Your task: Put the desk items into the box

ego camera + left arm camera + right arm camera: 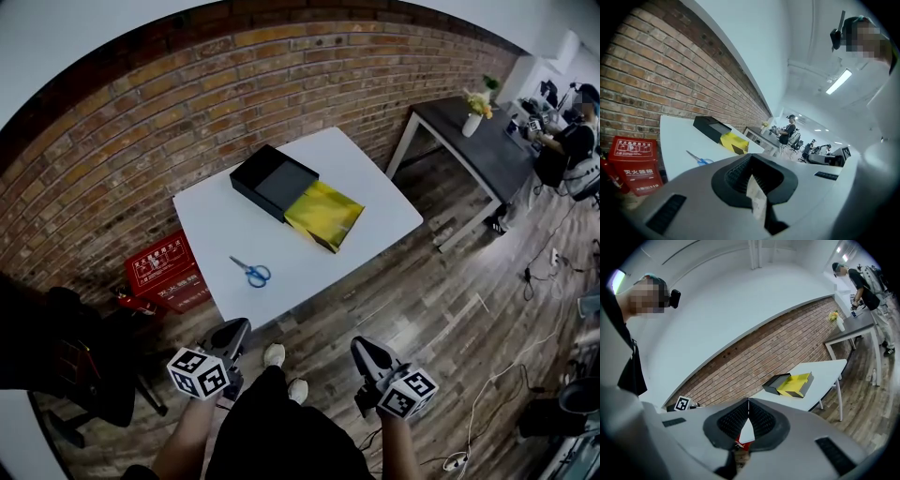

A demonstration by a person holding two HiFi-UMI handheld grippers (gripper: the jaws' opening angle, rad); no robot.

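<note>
Head view: blue scissors [251,272] flat near front-left corner of bench [361,178]; black box [272,181] mid-bench, yellow sleeve [323,215] touching it. Left gripper [232,330], right gripper [364,349]: fingers closed, empty, short of bench. Scissors likely light, stiff, thin; grasp thicker handles

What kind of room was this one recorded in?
Most likely a shared office or lab workspace: a person sits at a grey desk, cables trail over the wood-look floor, and a ceiling strip light runs past the brick wall.
</note>
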